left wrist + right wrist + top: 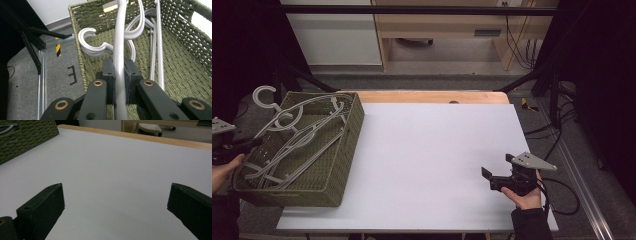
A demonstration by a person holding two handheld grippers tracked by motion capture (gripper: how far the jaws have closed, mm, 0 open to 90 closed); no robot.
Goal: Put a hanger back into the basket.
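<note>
Grey plastic hanger (pixel 118 50) sits pinched between the pads of the left tool (pixel 119 75), its jaws pressed onto the hanger's bar above the green woven basket (pixel 190 37). More hangers (pixel 297 140) lie piled in that basket, one hook poking over its far left corner; the basket rests on the left end of the white counter (pixel 432 160). Well apart, the right tool (pixel 115 202) hovers over bare counter near the right edge, jaws spread wide, holding nothing.
</note>
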